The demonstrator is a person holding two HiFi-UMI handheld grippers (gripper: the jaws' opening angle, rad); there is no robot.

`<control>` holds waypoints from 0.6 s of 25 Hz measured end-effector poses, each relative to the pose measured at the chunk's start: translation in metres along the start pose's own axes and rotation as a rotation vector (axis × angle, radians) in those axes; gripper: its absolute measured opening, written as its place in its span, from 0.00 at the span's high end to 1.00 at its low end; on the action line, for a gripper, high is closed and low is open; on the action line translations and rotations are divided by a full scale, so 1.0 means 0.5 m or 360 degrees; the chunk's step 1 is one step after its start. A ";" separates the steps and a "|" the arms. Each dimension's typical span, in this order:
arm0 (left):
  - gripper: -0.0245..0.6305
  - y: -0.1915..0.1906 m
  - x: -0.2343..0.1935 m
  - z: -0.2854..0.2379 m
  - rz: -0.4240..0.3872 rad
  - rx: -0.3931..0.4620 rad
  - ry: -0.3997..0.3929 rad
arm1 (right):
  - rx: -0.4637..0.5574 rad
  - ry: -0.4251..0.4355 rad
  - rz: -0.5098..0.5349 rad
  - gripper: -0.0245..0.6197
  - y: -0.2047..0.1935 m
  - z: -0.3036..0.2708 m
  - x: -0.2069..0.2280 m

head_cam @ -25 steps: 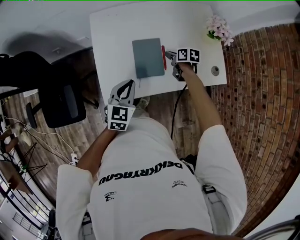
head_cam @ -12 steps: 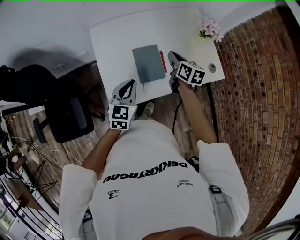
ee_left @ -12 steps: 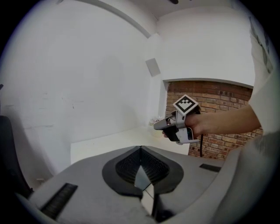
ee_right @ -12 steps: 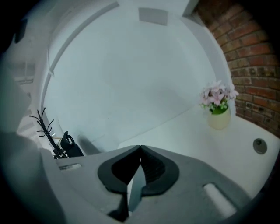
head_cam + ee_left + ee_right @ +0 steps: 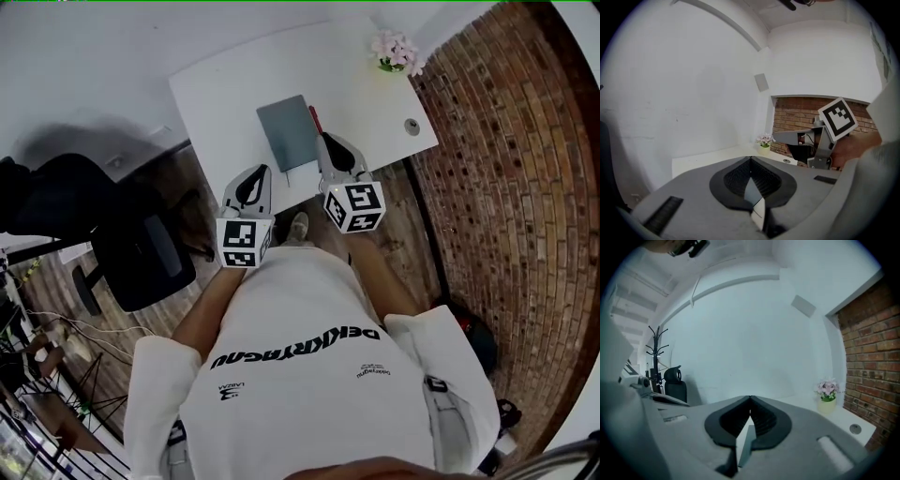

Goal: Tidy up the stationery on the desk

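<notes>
Head view: flat grey notebook (image 5: 287, 133), red pen (image 5: 315, 119) just beside it; left tongs (image 5: 260, 170) and right tongs (image 5: 325, 139) closed, empty.

Notebook (image 5: 286, 131) on desk (image 5: 216, 103) before you; pen (image 5: 314, 119) just right of it; flowers (image 5: 394, 49) far-right corner; chair (image 5: 141, 253) at your left.

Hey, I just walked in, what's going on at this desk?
A person stands at a white desk with a handheld gripper in each hand, tidying stationery. Neither is on anything: the left gripper and right gripper are both shut and empty, held at the desk's near edge. A grey notebook lies flat on the desk with a red pen alongside its right edge, close ahead of the right gripper. A small flower pot sits in the far right corner.
</notes>
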State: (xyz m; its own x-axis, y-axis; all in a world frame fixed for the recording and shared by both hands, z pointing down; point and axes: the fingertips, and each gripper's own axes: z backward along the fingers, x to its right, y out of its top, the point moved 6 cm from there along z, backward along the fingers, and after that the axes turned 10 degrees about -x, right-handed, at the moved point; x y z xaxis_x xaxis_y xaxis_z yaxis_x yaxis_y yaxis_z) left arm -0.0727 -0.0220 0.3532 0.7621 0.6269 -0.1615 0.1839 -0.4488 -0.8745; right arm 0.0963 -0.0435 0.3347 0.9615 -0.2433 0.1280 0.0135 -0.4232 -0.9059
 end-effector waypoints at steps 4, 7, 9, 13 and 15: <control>0.96 0.006 -0.001 0.010 -0.0028 0.0026 -0.0027 | 0.0065 -0.0043 0.0024 0.97 -0.011 0.027 -0.044; 0.96 0.008 -0.002 0.017 -0.0045 0.0038 -0.0039 | 0.0076 -0.0042 -0.0006 0.97 -0.026 0.044 -0.072; 0.96 0.009 -0.006 0.022 -0.0053 0.0043 -0.0049 | 0.0067 -0.0047 -0.0015 0.97 -0.039 0.048 -0.092; 0.96 0.008 -0.002 0.028 -0.0094 0.0058 -0.0075 | 0.0033 -0.0018 0.0003 0.97 -0.061 0.051 -0.123; 0.96 0.009 0.004 0.031 -0.0114 0.0071 -0.0090 | 0.0039 -0.0012 -0.0004 0.97 -0.063 0.055 -0.126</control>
State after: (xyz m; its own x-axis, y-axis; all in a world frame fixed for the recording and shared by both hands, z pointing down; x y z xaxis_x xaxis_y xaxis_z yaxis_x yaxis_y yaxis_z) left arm -0.0800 -0.0131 0.3421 0.7116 0.6919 -0.1223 0.2076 -0.3734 -0.9041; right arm 0.0428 0.0091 0.3442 0.9634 -0.2359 0.1273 0.0225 -0.4023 -0.9152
